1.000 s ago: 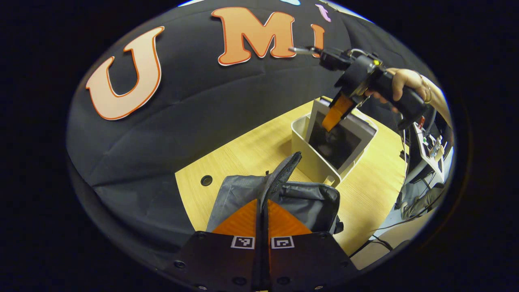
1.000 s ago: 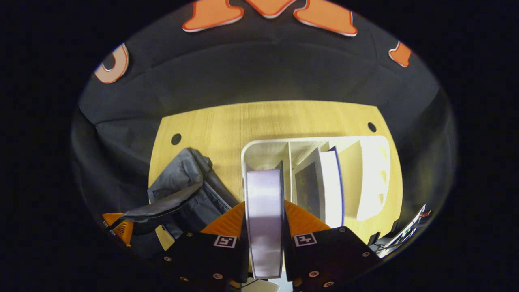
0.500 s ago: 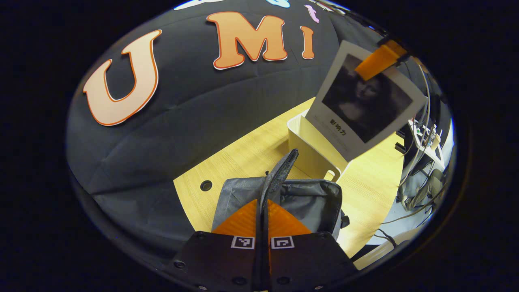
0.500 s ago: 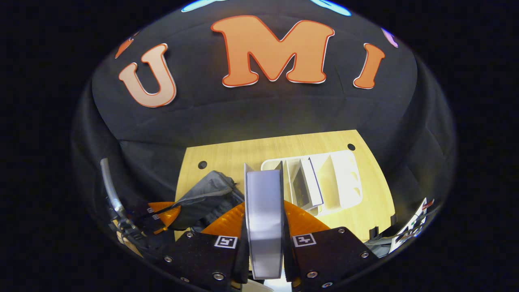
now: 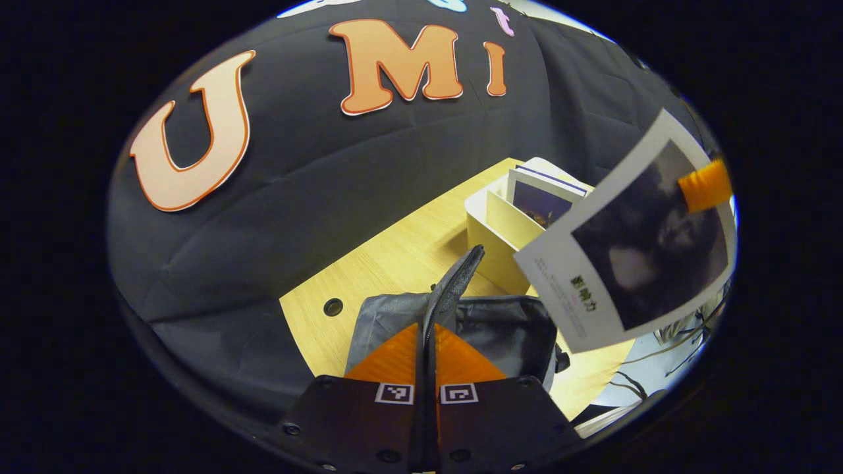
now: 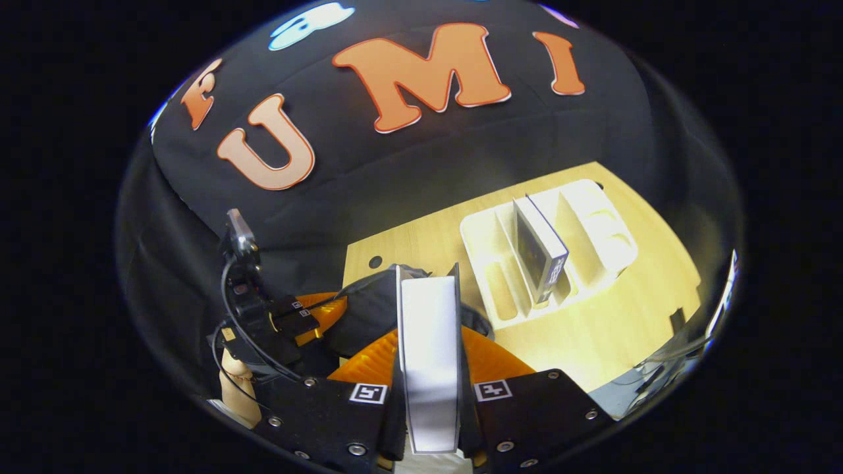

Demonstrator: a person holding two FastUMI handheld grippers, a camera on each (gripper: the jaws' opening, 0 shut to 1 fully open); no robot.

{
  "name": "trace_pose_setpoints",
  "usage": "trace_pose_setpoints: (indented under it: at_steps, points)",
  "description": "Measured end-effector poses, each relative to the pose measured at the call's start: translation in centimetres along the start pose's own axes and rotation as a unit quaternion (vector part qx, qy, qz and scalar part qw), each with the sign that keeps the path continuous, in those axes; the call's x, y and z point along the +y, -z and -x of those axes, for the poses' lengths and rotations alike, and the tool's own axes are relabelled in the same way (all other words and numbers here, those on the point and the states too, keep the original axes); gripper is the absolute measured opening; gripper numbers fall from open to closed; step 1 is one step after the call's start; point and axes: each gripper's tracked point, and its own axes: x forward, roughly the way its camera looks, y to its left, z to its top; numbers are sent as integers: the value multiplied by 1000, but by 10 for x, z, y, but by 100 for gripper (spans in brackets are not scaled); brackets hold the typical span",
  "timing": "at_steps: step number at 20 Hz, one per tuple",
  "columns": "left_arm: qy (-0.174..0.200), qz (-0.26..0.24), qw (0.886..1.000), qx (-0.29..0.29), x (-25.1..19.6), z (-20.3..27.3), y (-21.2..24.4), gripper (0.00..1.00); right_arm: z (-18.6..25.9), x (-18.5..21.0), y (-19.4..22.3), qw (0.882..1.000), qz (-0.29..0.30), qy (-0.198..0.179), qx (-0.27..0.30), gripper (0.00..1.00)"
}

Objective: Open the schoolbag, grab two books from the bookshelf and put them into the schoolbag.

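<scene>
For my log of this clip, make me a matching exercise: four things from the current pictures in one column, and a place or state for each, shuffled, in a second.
Things:
1. book with the dark portrait cover
2. book with the blue-edged cover
3. schoolbag flap
4. white bookshelf

Places or states:
A. standing in a slot of the bookshelf
B. pinched between the fingers of the left hand-held gripper
C. on the wooden table, beside the schoolbag
D. in the air, clamped by the right hand-held gripper

Pairs: 1-D, 2-A, 3-B, 4-C
</scene>
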Motion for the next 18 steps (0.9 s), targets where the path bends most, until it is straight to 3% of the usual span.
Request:
trace_pose_setpoints:
  at_steps: [4,8,18]
  points:
    - [-2,-10,1000,2,0,1,-7,1,-33,-7,26,995,-88,-49,18,34]
    - [-6,-11,1000,6,-1,2,-10,1,-74,-19,44,985,-151,-74,26,34]
    - [-16,-30,999,4,-6,11,-17,1,-167,-8,76,966,-229,-111,39,34]
